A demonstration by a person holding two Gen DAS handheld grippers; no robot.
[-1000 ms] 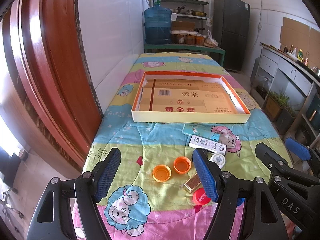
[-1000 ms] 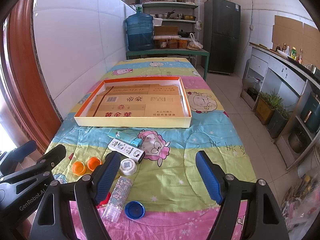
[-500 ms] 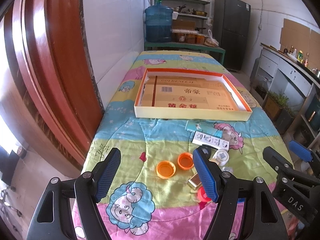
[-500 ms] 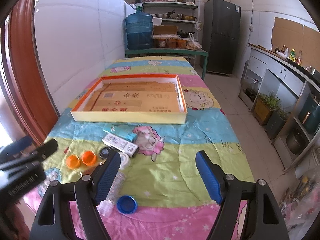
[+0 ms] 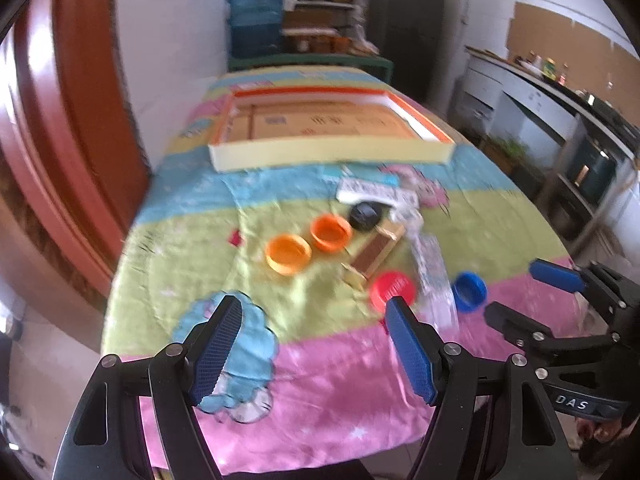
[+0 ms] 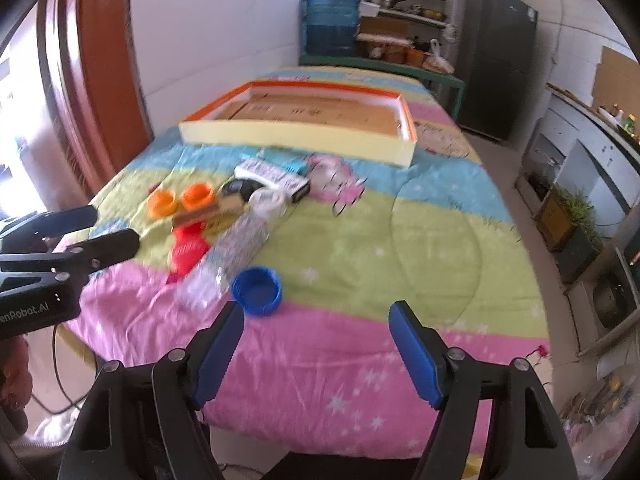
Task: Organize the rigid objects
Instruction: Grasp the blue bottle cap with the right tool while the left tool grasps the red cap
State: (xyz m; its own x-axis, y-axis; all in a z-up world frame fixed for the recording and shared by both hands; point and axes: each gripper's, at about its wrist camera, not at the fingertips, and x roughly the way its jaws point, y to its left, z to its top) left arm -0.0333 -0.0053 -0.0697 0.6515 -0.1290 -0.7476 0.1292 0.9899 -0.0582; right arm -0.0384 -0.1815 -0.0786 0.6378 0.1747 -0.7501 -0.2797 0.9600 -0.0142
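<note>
**Blue-padded tools wide apart above a litter of caps**

Blue pads mark both tools, and both stand released with nothing between their jaws. The left tool (image 5: 316, 350) hangs over the pink band of the cartoon-print cloth (image 5: 320, 380) that covers the counter. The right tool (image 6: 316, 352) hangs over the same pink band further along; its jaws have just been closing a little, yet they remain wide with only cloth showing between them.

The task's things lie in a loose cluster on the green band of the cloth. Two orange caps (image 5: 288, 254) sit side by side, open side up, nearly touching. Just beyond them lies a black cap (image 5: 364, 216). A brown box (image 5: 374, 254) lies tilted beside the orange caps, with a red cap (image 5: 392, 288) at its near end. A clear bottle (image 6: 232, 252) lies on its side next to the red cap, and a blue cap (image 6: 258, 290) sits open side up at the bottle's near end, just ahead of the right tool's left pad. A white roll (image 6: 268, 200) and a white printed box (image 6: 272, 176) lie behind the bottle.

Further back a shallow tray (image 6: 296, 142) with an orange inner wall rests on the cloth, lined with flattened cardboard. Motion blur softens both views, so small print cannot be read.
</note>
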